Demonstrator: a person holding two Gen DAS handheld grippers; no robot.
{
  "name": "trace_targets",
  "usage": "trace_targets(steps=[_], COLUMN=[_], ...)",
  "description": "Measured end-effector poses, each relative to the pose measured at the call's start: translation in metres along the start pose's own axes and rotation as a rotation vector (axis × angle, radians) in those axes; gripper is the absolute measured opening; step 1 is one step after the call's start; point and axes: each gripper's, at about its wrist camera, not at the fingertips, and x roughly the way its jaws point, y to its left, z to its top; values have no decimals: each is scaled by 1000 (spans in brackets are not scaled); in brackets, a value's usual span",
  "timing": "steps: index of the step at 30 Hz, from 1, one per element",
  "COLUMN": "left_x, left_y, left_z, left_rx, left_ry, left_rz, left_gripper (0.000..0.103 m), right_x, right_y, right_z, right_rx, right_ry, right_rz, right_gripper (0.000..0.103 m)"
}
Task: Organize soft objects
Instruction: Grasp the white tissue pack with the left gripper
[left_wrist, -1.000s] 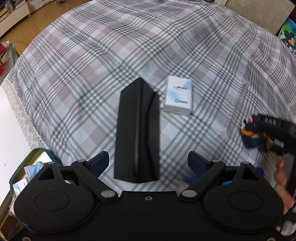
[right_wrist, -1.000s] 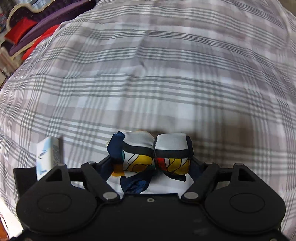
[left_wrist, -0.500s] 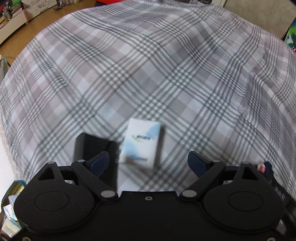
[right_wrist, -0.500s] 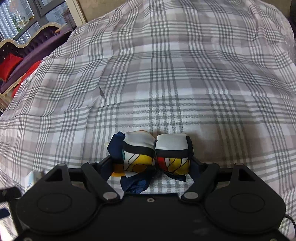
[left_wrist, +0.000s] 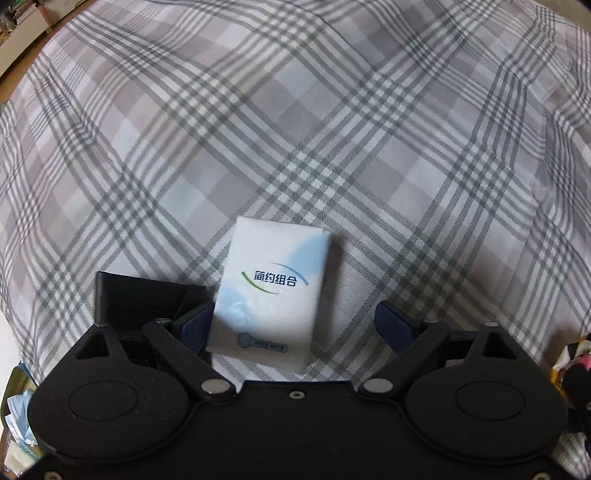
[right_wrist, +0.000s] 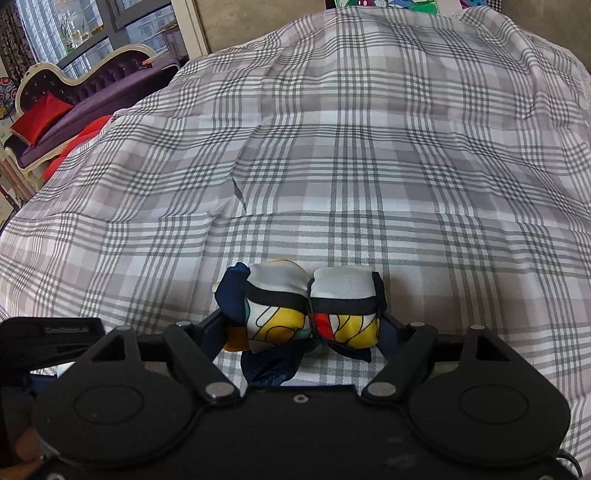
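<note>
A white and light-blue tissue pack (left_wrist: 271, 295) lies on the plaid cloth (left_wrist: 295, 147) between the fingers of my left gripper (left_wrist: 295, 325), which is open; the left finger (left_wrist: 195, 325) sits against the pack's side, the right finger (left_wrist: 395, 323) stands apart from it. A black folded case (left_wrist: 144, 299) lies just left of the pack. My right gripper (right_wrist: 306, 325) is shut on a rolled multicoloured scarf (right_wrist: 314, 310) with white, yellow, red and navy patches, held low over the cloth (right_wrist: 369, 166).
The scarf's edge shows at the far right of the left wrist view (left_wrist: 572, 358). A tin with tissue packs (left_wrist: 14, 406) sits at the lower left. A purple sofa with a red cushion (right_wrist: 40, 114) stands beyond the cloth's left edge.
My left gripper has moved forward and down, so the tissue pack now lies between its fingers and the black case has slid to the lower left. My right gripper has tilted up, still holding the scarf.
</note>
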Motion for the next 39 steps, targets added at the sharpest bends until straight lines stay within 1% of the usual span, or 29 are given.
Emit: trace_targets(steps=[3, 8, 10, 13, 14, 15, 16, 18, 19, 20, 21, 23, 24, 25, 27, 29, 30, 33, 35, 37, 39], left_x=[4, 5, 5, 3, 1, -1, -4, -11, -16, -19, -21, -24, -25, -26, -29, -36, -38, -37, -29, -20, -10], left_y=[2, 5, 6, 9, 9, 8, 7, 5, 8, 9, 10, 9, 8, 7, 8, 14, 17, 23, 20, 16, 13], left_z=[0, -4, -7, -12, -13, -14, -20, -22, -17, -17, -18, -20, -21, -22, -19, -18, -15, -4, 5, 10, 14], left_rx=[-12, 2, 14, 17, 18, 23, 32, 47, 50, 45, 35, 27, 28, 21, -11, -52, -78, -140, -165, -170, -175], left_ry=[6, 12, 15, 10, 7, 4, -1, -2, 5, 15, 25, 32, 28, 20, -6, -43, -52, -47, -37, -25, -9], left_rz=[-25, -53, -69, -84, -86, -88, -89, -97, -106, -118, -131, -150, -143, -120, -87, -100, -112, -137, -111, -86, -83], left_gripper=[95, 94, 94, 87, 80, 70, 64, 40, 34, 25, 25, 25, 32, 37, 64, 78, 81, 85, 85, 85, 88], right_x=[4, 11, 13, 15, 16, 16, 17, 18, 19, 19, 19, 20, 20, 20, 18, 17, 17, 19, 18, 19, 20], right_y=[0, -1, 1, 2, 2, 3, 3, 3, 4, 4, 5, 7, 8, 9, 10, 9, 8, 5, 4, 2, 2], right_z=[0, -1, -2, -3, -3, -4, -3, -3, -4, -4, -4, -5, -6, -7, -8, -7, -7, -6, -5, -4, -4], right_rx=[3, 2, -4, -14, -15, -16, -18, -21, -22, -24, -27, -32, -34, -39, -44, -42, -39, -24, -19, -15, -13], right_ry=[16, 45, 48, 49, 50, 51, 53, 55, 55, 54, 52, 51, 53, 55, 52, 49, 50, 66, 67, 70, 72], right_rz=[4, 20, 20, 14, 15, 15, 15, 16, 17, 17, 14, 4, 0, -1, 6, 5, 4, 21, 29, 33, 39], right_gripper=[78, 78, 78, 78, 78, 78, 78, 78, 78, 78, 78, 78, 78, 78, 78, 78, 78, 78, 78, 78, 78])
